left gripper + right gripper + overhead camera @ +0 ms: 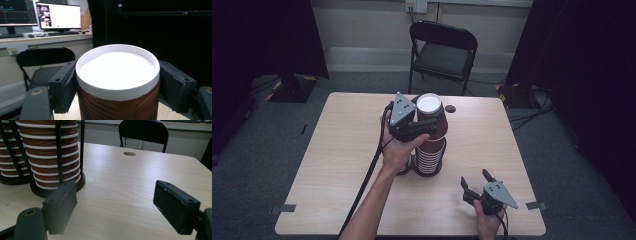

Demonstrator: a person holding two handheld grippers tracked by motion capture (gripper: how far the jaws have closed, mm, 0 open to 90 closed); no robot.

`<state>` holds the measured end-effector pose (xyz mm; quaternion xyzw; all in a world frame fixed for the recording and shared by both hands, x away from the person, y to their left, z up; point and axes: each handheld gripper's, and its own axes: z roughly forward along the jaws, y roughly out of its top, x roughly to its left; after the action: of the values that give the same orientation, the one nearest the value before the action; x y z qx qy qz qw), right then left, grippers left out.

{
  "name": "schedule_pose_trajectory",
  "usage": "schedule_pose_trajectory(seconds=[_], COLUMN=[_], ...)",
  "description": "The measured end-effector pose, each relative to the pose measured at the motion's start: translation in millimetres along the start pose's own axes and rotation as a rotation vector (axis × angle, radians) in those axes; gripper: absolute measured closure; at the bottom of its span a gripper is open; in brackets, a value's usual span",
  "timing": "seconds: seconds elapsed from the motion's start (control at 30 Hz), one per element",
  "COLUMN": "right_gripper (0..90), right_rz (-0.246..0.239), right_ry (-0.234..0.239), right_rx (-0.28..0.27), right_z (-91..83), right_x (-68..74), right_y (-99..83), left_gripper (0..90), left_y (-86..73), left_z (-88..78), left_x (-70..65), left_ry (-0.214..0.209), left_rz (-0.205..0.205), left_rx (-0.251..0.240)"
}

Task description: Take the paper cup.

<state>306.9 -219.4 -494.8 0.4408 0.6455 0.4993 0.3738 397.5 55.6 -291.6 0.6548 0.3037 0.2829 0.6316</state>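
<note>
A brown paper cup (430, 112) with a white rim sits atop a tall stack of like cups (430, 157) in a black wire holder at the table's middle. My left gripper (427, 127) is shut on this top cup just under its rim. In the left gripper view both pads press the sides of the cup (117, 75). My right gripper (474, 178) rests low near the table's front right, open, with nothing between its fingers. The right gripper view has the cup stack (50, 157) at upper left, ahead of my right gripper (115, 200).
A second cup holder (12, 157) stands beside the first, partly behind the left hand. The wooden table (337, 165) has a small round hole (450, 108) near its far edge. A black folding chair (442, 50) stands behind it. Black curtains hang on both sides.
</note>
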Motion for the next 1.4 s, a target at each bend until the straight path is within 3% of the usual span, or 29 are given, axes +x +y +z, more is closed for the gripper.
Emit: schedule_pose_trajectory(seconds=[0.27, 0.73, 0.8, 1.0, 1.13, 1.4], right_gripper=[18.3, 18.5, 18.5, 18.5, 18.5, 18.5], right_rz=[-0.001, -0.002, -0.002, 0.000, 0.002, 0.002], right_ry=[-0.003, -0.003, -0.004, -0.004, -0.005, 0.000], right_rx=[-0.001, -0.002, -0.002, -0.003, -0.003, -0.005], right_z=[0.0, -0.2, -0.3, -0.4, -0.5, -0.7], right_x=[0.0, 0.1, 0.3, 0.2, 0.1, -0.3], right_y=[0.0, -0.1, -0.1, -0.1, -0.2, -0.3], left_gripper=[23.4, 23.4, 23.4, 23.4, 23.4, 23.4], left_y=[6.5, 17.3, 18.3, 22.1, 21.6, 20.0], left_z=[-5.9, -23.0, -24.9, -34.1, -43.3, -55.8], left_x=[-1.7, 7.8, 8.1, 7.9, 7.7, 3.9], left_ry=[0.005, 0.023, 0.007, 0.008, -0.011, -0.015], left_rz=[0.007, -0.061, -0.069, -0.063, -0.085, -0.075], left_rx=[-0.034, -0.124, -0.136, -0.143, -0.142, -0.140])
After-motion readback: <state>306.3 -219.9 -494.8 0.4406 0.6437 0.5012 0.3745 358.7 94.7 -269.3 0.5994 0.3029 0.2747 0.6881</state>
